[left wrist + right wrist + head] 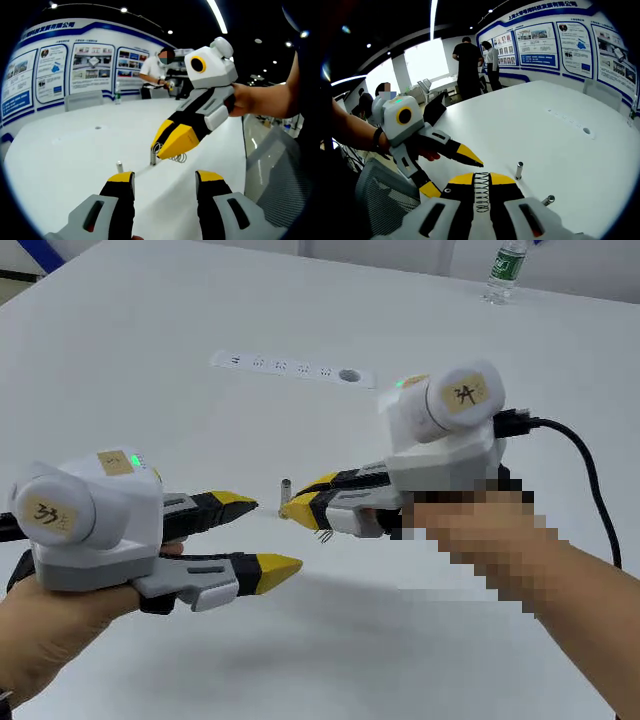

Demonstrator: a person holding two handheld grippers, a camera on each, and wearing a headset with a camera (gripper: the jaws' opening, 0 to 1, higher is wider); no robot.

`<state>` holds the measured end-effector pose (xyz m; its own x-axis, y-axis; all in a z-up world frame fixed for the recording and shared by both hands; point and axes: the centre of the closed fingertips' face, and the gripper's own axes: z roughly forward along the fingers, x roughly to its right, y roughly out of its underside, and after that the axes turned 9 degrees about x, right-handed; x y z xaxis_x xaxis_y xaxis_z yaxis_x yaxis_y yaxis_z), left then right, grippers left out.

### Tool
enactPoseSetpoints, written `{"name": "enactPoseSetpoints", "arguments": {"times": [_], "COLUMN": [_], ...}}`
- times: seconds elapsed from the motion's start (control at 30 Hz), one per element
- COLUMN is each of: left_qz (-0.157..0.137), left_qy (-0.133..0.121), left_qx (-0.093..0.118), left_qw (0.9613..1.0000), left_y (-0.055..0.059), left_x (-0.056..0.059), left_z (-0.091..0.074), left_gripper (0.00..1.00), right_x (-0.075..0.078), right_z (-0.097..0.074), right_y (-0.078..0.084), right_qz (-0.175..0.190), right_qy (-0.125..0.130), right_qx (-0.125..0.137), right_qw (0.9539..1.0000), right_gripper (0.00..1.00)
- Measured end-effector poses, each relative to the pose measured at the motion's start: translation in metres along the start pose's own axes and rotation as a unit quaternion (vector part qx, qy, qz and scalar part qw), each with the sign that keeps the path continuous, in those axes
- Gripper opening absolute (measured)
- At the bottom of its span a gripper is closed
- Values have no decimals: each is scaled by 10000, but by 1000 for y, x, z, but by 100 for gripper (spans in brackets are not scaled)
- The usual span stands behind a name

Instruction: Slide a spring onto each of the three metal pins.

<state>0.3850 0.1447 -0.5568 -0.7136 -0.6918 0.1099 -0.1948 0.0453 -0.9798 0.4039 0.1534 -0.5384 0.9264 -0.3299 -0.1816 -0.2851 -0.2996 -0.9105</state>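
The right tongs (481,181) are pinched narrow on a spring (481,194). It is a thin coil of bare grey wire, lying lengthwise between their yellow tips. In the left gripper view its loops poke out beneath those tips, just beside a short, upright silver pin (153,156). A second pin (119,166) of the same look stands near it on the white table (150,360), closer to the left tongs (272,532). The left tongs are spread wide and hold nothing, with their tips facing the right pair just above the table.
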Motion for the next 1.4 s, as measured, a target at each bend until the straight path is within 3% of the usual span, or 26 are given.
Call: {"name": "enactPoseSetpoints", "arguments": {"times": [0.2,0.3,0.67,1.07,1.4], "left_qz": [-115,-321,-665,-164,-10], "left_qy": [236,379,328,206,113], "left_qx": [106,179,370,294,308], "left_qw": [9996,9986,9966,9992,9995], "left_y": [-8,-12,-22,-18,-19], "left_x": [13,20,19,11,1], "left_z": [10,13,16,13,6], "left_gripper": [41,36,25,14,11], "right_x": [-7,-9,-20,-19,-16], "right_z": [-4,-4,-2,-6,-10], "right_y": [-5,-8,-16,-21,-24], "right_qz": [51,55,65,15,-119], "right_qy": [1,-7,-61,-44,-37], "right_qx": [175,277,481,535,489], "right_qw": [9998,9996,9988,9986,9987], "right_gripper": [12,12,12,11,11]}}
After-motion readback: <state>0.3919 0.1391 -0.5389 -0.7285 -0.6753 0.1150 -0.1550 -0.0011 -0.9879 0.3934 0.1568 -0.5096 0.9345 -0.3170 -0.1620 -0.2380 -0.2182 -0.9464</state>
